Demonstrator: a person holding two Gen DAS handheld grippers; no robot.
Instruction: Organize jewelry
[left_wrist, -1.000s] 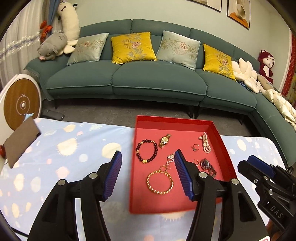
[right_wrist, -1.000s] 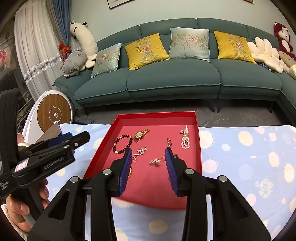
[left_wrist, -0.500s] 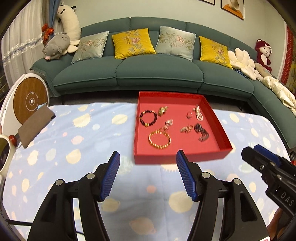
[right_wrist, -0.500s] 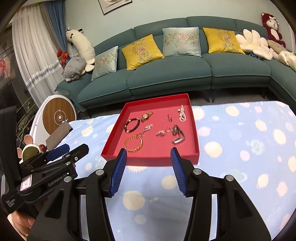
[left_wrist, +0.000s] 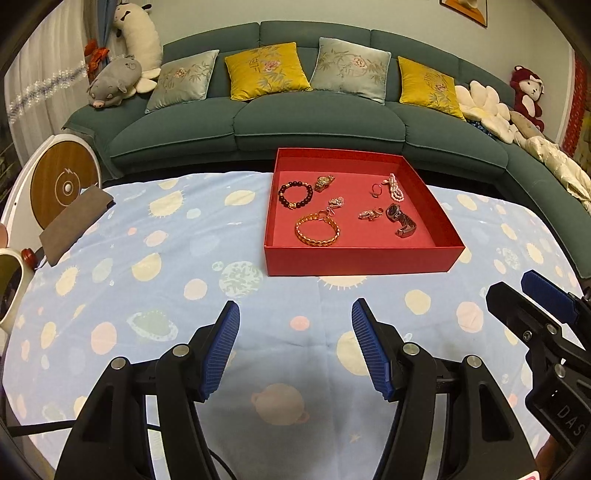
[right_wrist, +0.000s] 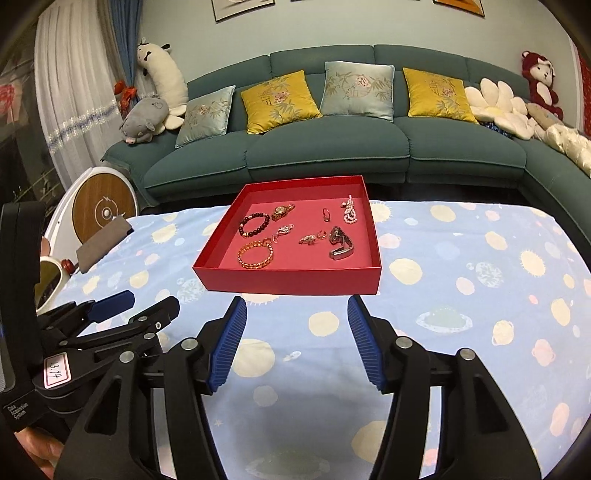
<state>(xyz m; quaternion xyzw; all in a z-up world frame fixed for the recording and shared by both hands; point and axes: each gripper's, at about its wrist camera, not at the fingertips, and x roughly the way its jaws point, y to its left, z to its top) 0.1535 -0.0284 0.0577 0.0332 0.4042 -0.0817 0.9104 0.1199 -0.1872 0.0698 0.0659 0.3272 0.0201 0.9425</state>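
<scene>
I have bare tablecloth (left_wrist: 155, 258) on every side of both grippers; its far edge meets the sofa (left_wrist: 314, 122). The red tray (left_wrist: 362, 258) sits ahead near that edge, holding a gold bracelet (left_wrist: 317, 230), dark bead bracelet (left_wrist: 295, 195), gold watch (left_wrist: 324, 181), pearl strand (left_wrist: 395, 187), ring (left_wrist: 376, 190) and dark watch (left_wrist: 400, 219). My left gripper (left_wrist: 291, 347) stands well open, empty. My right gripper (right_wrist: 297, 339) is opening, nothing between its jaws.
</scene>
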